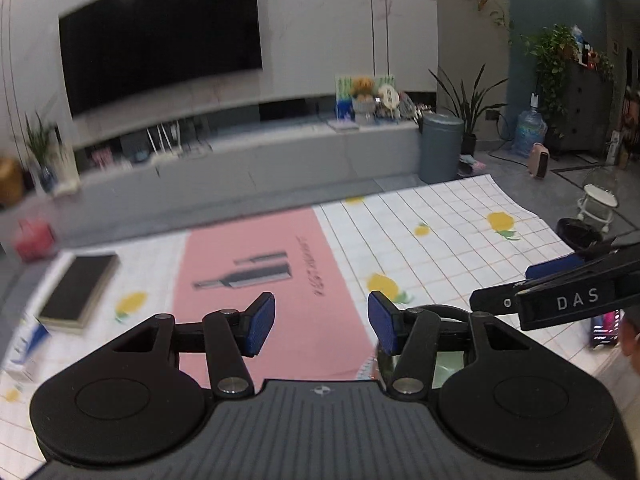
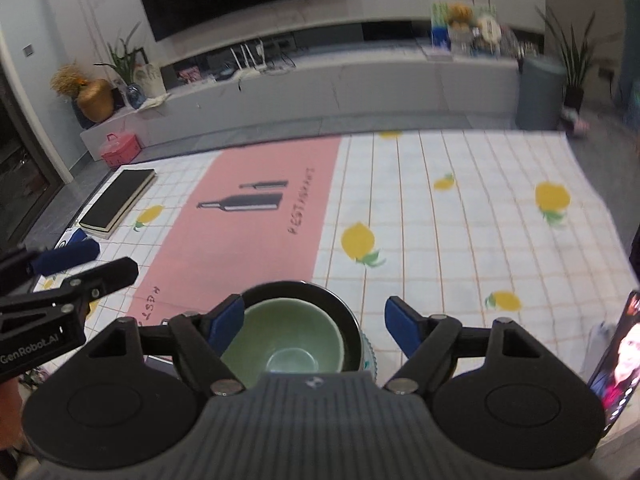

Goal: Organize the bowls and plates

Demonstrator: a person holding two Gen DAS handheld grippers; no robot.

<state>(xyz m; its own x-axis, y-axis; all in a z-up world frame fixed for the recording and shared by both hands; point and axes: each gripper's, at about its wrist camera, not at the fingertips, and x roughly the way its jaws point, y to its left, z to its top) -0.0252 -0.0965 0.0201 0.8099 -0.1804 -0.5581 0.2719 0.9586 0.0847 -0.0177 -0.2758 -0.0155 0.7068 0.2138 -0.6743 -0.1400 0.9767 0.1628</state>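
In the right wrist view a green bowl [image 2: 288, 344] sits nested inside a dark bowl [image 2: 344, 312], on a ridged pale plate [image 2: 370, 354] at the near edge of the table. My right gripper [image 2: 314, 320] is open above them, empty, its blue pads on either side of the stack. My left gripper [image 1: 321, 322] is open and empty over the pink mat; it also shows at the left of the right wrist view [image 2: 86, 266]. The stack shows partly in the left wrist view [image 1: 448, 364], behind the right finger. The right gripper reaches in at the right edge [image 1: 560, 280].
The table carries a lemon-print checked cloth [image 2: 460, 208] with a pink bottle-print mat [image 2: 248, 216]. A dark book [image 2: 118, 202] lies at the far left. A lit phone [image 2: 618, 360] stands at the right edge. A TV wall and a grey bin [image 2: 538, 92] lie beyond.
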